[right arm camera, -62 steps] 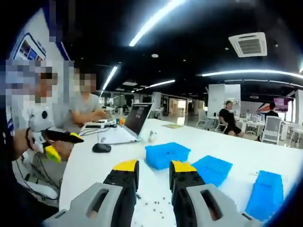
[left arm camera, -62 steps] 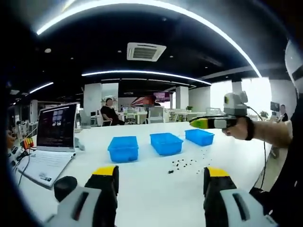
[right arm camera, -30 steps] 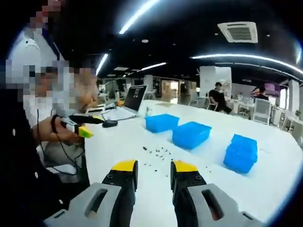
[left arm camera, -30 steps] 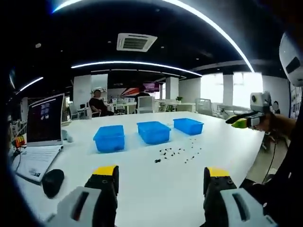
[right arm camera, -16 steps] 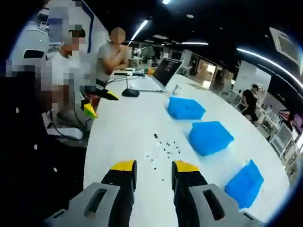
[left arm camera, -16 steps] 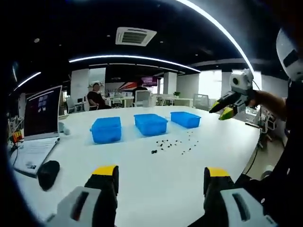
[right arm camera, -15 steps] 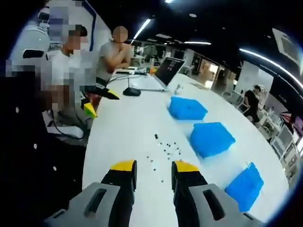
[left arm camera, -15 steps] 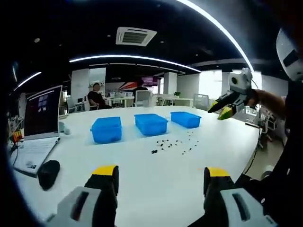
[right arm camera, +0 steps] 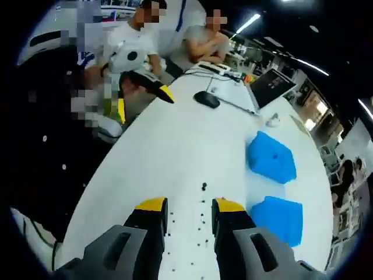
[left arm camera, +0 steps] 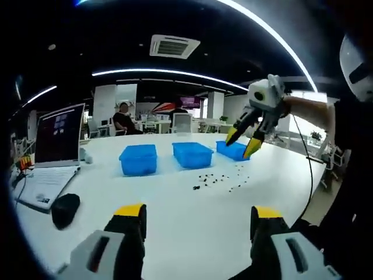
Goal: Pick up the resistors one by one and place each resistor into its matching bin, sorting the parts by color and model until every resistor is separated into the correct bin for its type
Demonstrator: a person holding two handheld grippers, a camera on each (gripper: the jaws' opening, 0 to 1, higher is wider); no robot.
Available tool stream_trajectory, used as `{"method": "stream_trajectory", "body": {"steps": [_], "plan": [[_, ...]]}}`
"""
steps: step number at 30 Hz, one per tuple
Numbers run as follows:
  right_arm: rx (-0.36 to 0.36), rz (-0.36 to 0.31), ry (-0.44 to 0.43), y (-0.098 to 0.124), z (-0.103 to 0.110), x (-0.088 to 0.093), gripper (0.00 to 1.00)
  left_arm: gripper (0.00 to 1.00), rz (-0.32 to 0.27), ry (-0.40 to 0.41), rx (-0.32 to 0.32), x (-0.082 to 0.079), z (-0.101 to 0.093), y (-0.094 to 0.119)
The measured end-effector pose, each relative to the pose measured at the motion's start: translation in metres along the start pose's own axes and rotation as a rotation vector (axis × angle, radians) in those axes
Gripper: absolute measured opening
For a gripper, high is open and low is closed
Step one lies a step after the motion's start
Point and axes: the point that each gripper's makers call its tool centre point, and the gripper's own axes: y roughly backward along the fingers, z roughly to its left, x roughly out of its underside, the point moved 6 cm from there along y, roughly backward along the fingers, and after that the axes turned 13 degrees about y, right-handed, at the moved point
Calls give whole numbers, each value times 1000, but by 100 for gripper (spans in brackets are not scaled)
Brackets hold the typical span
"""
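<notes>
In the left gripper view, a laptop point(left arm camera: 55, 140) stands open at the left edge of the white table point(left arm camera: 175, 216), with a dark mouse point(left arm camera: 64, 209) in front of it nearer the camera. Three blue bins sit in a row across the far half of the table: the left bin point(left arm camera: 139, 159), the middle bin point(left arm camera: 193, 154) and the right bin point(left arm camera: 233, 150), the last partly behind the right gripper point(left arm camera: 245, 143). That gripper hangs in the air over the table's far right, tips pointing down, jaws parted a little with nothing between them. Just in front of the middle and right bins lies a loose scatter of small dark resistors point(left arm camera: 214, 180) on the bare tabletop. The left gripper point(left arm camera: 198, 219) rises from the bottom, jaws spread wide and empty above the near edge. People sit at desks far behind; the laptop screen's writing is too small to read.

The right gripper view looks down the table lengthwise. It shows what the other does not: seated people at the far end, and the left gripper point(right arm camera: 140, 93) held beyond the table's left edge. Two of the bins point(right arm camera: 271, 156) point(right arm camera: 278, 218) lie along the right side, and resistors point(right arm camera: 203, 220) dot the surface around this view's own jaw tips, which stand narrowly apart and empty.
</notes>
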Motion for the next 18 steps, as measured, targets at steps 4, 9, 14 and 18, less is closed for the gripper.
{"method": "stream_trajectory", "body": {"steps": [4,9,14,18], "plan": [[-79,35,64,-25,-13,2,32,73,5,-5,-4,1,1,1],[-145,103,156,-53,-20,7,29,72,7,-10,-3,0,-2,0],[-207,135,144,-72,-27,13,29,72,18,-15,14,1,-6,-2],[-244,147,143,-84,-32,18,27,72,23,-14,13,1,-6,-3]]}}
